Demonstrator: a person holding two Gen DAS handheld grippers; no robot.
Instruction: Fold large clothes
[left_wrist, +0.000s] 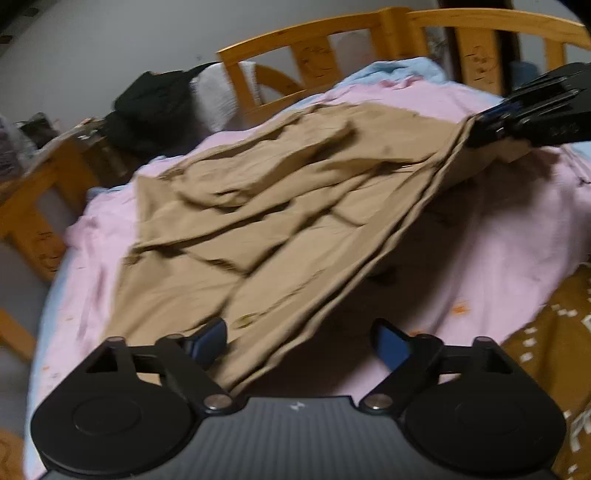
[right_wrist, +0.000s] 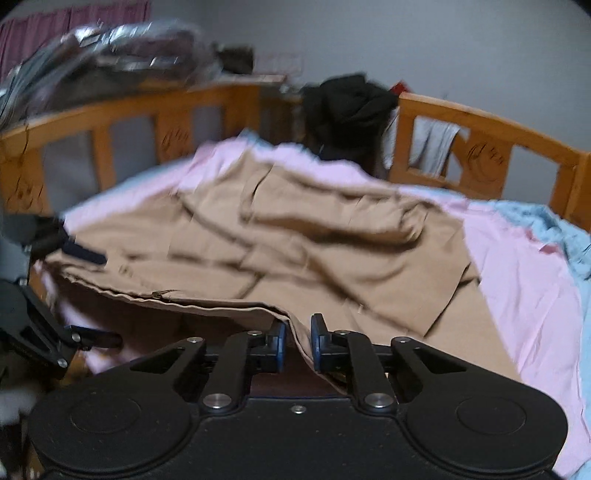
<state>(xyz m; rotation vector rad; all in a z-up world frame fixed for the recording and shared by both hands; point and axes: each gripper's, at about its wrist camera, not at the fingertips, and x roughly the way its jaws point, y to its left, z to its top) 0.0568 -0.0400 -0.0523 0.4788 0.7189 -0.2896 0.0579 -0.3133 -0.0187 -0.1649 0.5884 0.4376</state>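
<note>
Right gripper (right_wrist: 297, 341) is closed on the raised edge of the tan garment (right_wrist: 295, 240), fabric pinched between its blue pads, while the left gripper (left_wrist: 299, 341) has its jaws spread wide and holds nothing, the hem running slack between them. The garment lies rumpled on the pink sheet (right_wrist: 517, 266) of the bed, one long edge lifted.

With only one corner held, I judge the edge could sag or twist and the fold land crooked.

Around the bed runs a wooden rail (right_wrist: 480, 122), with dark clothes (right_wrist: 347, 103) draped over it, against a plain grey wall.
</note>
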